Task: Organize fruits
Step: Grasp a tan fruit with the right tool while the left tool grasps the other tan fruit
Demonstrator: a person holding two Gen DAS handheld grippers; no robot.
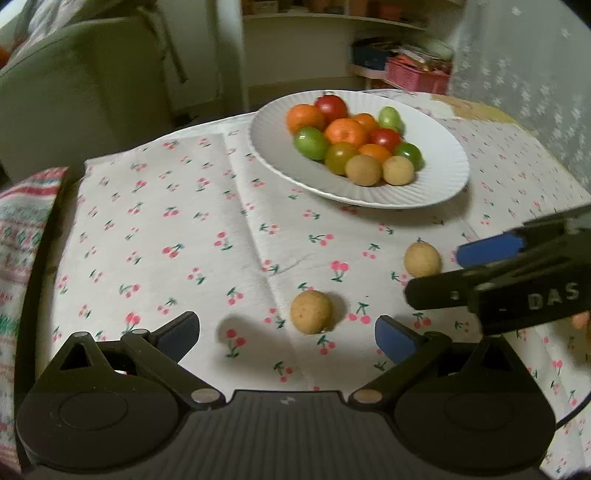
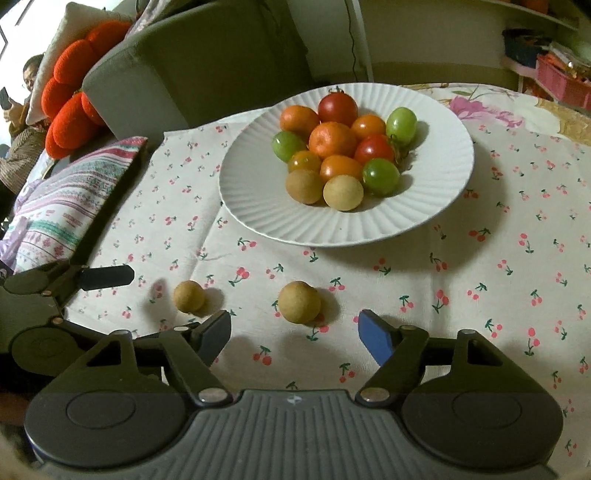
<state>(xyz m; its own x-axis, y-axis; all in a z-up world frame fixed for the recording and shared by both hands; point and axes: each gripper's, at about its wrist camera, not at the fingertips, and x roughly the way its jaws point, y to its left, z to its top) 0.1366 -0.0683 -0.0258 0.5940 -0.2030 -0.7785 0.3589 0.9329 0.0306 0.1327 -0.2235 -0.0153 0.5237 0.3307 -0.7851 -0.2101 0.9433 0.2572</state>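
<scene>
Home: sofa [image 2: 207, 55], cushions [image 2: 74, 110], cluttered shelves [image 1: 369, 22].

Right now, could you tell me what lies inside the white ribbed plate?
The white ribbed plate holds a pile of small round fruits: orange, red, green and two tan-brown ones in front. Whatever lies beneath the pile is covered.

- Right gripper [image 1: 458, 273]: left wrist view cuts off its body at the right edge; only the two fingers and part of the frame show.
- Plate [image 2: 258, 206]: fruits piled on it hide each other's lower halves.
- Shelves behind the plate: contents blurred, cannot tell.
- Person [image 2: 22, 110], far left of the plate: cut by the edge.
</scene>
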